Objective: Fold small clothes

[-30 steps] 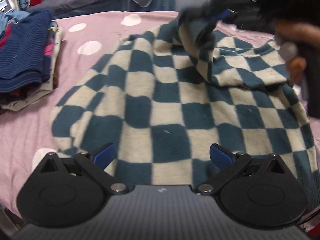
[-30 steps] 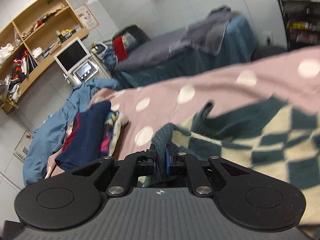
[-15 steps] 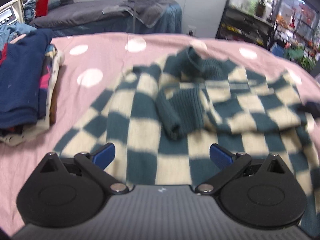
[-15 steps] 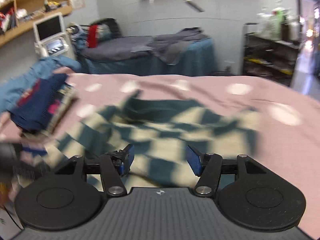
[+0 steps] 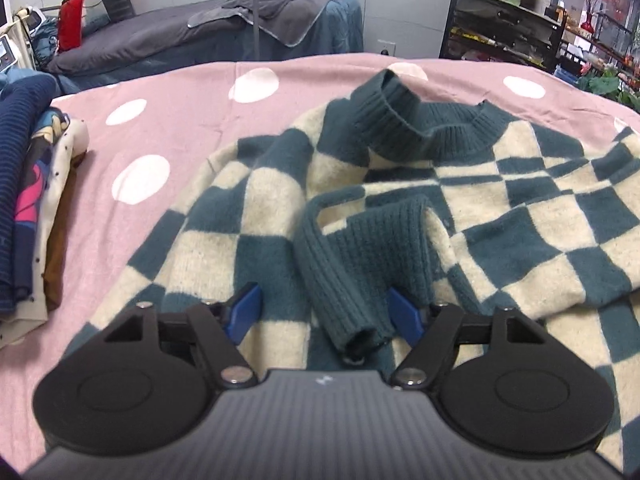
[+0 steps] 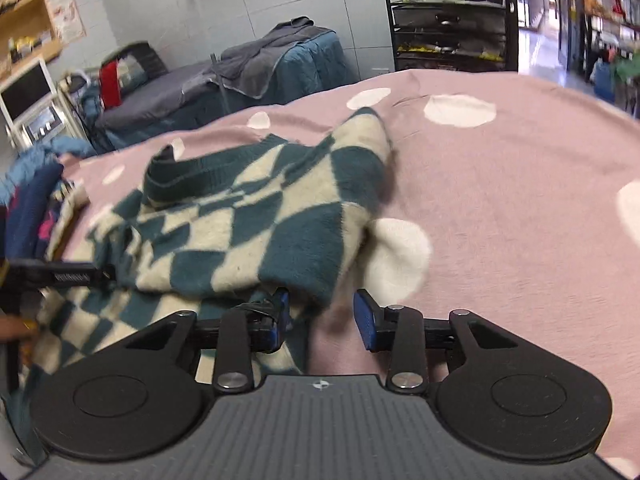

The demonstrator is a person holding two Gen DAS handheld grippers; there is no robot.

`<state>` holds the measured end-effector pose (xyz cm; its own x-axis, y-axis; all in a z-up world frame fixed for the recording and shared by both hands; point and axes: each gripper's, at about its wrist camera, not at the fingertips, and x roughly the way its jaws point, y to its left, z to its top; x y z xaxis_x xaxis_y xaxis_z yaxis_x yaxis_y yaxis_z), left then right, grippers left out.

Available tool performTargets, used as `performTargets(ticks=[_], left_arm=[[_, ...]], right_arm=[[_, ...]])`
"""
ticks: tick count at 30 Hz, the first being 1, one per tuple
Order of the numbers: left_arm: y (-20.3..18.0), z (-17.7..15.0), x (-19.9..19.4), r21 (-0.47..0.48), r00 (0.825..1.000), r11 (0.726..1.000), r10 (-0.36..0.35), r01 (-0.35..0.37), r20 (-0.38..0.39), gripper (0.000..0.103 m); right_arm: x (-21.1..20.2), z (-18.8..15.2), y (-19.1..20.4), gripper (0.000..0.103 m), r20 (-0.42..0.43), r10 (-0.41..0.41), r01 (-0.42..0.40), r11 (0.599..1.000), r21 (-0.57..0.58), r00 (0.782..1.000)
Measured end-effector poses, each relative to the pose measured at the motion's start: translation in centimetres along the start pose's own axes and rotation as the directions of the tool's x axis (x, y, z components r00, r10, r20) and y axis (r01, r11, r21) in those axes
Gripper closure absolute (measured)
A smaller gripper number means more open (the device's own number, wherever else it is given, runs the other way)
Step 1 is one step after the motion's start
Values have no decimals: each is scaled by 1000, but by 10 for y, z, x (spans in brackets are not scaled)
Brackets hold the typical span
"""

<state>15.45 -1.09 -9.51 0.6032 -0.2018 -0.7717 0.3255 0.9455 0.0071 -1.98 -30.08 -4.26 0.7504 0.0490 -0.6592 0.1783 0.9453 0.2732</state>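
- While my left gripper (image 5: 324, 314) closes, its jaws stand half apart astride the ribbed teal cuff (image 5: 352, 276) of the checked sweater (image 5: 248, 216); pads not yet pressing it.
- Sweater lies on the pink dotted bedspread (image 5: 168, 92), one sleeve folded across its body, collar at the far side.
- My right gripper (image 6: 322, 316) is closing too, jaws half apart over the sweater's edge (image 6: 316, 284); nothing clamped.
- Left view alone shows the cuff and the folded pile (image 5: 28, 200) at left.
- Right view alone shows the bare bedspread beside the sweater, and the left gripper's arm (image 6: 52, 276) at the frame's left edge.
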Motion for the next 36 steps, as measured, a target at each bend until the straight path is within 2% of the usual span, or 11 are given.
performTargets(ticks=[2, 3, 5, 11, 16, 18, 20, 23, 24, 33, 36], left_arm=[[1, 3, 0, -1, 1000, 1000, -3, 3, 6, 52], [2, 5, 0, -1, 1000, 1000, 5, -5, 11, 69], [4, 9, -3, 4, 999, 1000, 27, -27, 22, 86], [15, 19, -20, 4, 999, 1000, 21, -21, 50, 91], [19, 25, -25, 32, 997, 998, 56, -58, 52, 91], [22, 24, -25, 18, 997, 998, 64, -64, 34, 89], [28, 21, -29, -25, 1000, 1000, 17, -16, 25, 80], [28, 16, -42, -25, 998, 999, 28, -27, 50, 43], [28, 14, -46, -30, 998, 999, 31, -29, 63, 38], [34, -15, -56, -112, 996, 990, -84, 81, -21, 33], [14, -27, -42, -12, 999, 1000, 18, -18, -36, 33]], right_arm=[[8, 0, 3, 63, -8, 4, -4, 1000, 6, 1000], [10, 0, 4, 78, -2, 8, -8, 1000, 10, 1000], [6, 0, 9, 83, 20, -17, 18, 999, -38, 1000], [-35, 15, 14, 90, 125, -144, 172, 951, -258, 982], [-48, 29, -5, 103, 180, -299, 344, 880, -329, 937], [-49, 32, -21, 103, 162, -299, 333, 903, -270, 941], [-56, 31, -31, 98, 154, -237, 265, 945, -191, 959], [-59, 22, -20, 51, 152, -199, 229, 950, -212, 968], [-58, 19, -17, 44, 141, -178, 205, 956, -211, 974], [-36, -8, 5, 44, -1, 1, -1, 1000, -26, 1000], [-28, -16, 15, 44, -34, -4, 3, 999, -33, 999]])
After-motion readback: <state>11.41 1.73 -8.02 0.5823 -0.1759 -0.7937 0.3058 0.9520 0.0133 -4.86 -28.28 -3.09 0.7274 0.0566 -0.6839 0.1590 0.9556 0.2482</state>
